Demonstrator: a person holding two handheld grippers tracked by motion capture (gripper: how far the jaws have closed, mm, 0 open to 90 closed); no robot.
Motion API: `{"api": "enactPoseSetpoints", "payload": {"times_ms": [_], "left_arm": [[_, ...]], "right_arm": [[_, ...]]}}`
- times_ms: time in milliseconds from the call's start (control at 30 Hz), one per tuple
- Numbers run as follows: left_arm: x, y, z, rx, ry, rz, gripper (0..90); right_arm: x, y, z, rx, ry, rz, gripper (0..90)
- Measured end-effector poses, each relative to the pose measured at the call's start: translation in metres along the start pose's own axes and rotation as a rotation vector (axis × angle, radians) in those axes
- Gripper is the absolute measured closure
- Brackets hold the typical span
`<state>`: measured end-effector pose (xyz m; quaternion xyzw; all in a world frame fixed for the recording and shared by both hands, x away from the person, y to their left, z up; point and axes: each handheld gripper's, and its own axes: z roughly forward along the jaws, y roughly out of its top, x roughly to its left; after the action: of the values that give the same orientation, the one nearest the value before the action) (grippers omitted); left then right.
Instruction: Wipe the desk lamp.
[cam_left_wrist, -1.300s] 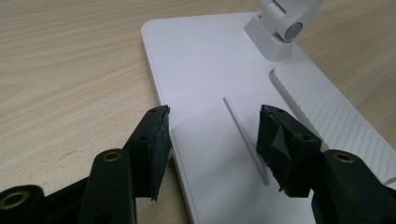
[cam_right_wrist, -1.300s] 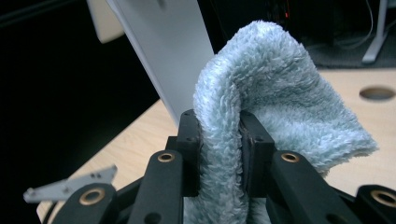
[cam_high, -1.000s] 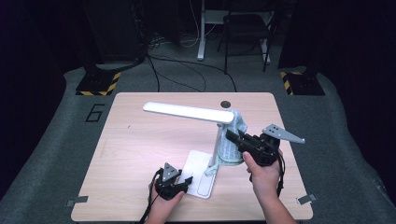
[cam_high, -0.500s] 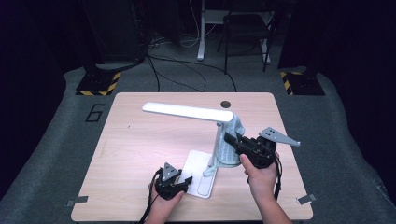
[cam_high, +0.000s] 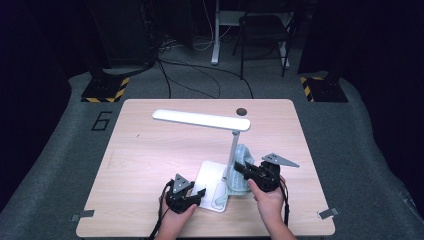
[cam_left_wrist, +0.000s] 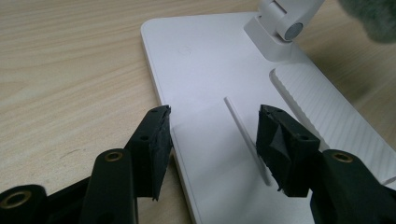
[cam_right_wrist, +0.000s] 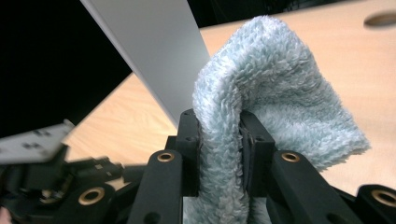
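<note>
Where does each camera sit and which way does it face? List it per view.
High view: above the person's side, looking forward and down on the table; both hands, left gripper, right gripper.
Left gripper view: along open jaws over the lamp base.
Right gripper view: along jaws shut on the blue cloth, beside the lamp stem.
Shared: lamp, cloth.

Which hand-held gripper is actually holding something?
The right hand-held gripper: its jaws are clamped on the light blue fluffy cloth. The left hand-held gripper stands open, jaws apart over the lamp base, pinching nothing.
</note>
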<state>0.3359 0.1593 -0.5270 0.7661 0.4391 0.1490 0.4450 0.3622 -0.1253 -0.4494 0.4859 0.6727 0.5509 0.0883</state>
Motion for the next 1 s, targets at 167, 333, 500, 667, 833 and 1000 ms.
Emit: {"api": "enactPoseSetpoints", "payload": {"times_ms": [167, 333, 500, 667, 833, 1000], "left_arm": [[-0.001, 0.0, 0.0, -0.004, 0.008, 0.006, 44.9], [-0.001, 0.0, 0.0, -0.006, 0.011, 0.005, 44.9], [-0.001, 0.0, 0.0, -0.004, 0.009, 0.004, 44.9], [-0.001, 0.0, 0.0, -0.005, 0.01, 0.004, 44.9], [-0.001, 0.0, 0.0, -0.005, 0.01, 0.005, 44.9], [-0.001, 0.0, 0.0, -0.006, 0.01, 0.005, 44.9]], "right_arm": [[-0.006, -0.019, 0.013, 0.066, -0.025, 0.017, 73.0], [-0.012, -0.031, 0.022, 0.104, -0.032, 0.007, 73.0], [-0.015, -0.035, 0.026, 0.125, -0.04, -0.001, 73.1], [-0.016, -0.041, 0.029, 0.144, -0.056, -0.02, 72.8], [-0.015, -0.042, 0.025, 0.144, -0.077, -0.041, 68.7], [-0.012, -0.046, 0.015, 0.178, -0.1, -0.094, 71.8]]}}
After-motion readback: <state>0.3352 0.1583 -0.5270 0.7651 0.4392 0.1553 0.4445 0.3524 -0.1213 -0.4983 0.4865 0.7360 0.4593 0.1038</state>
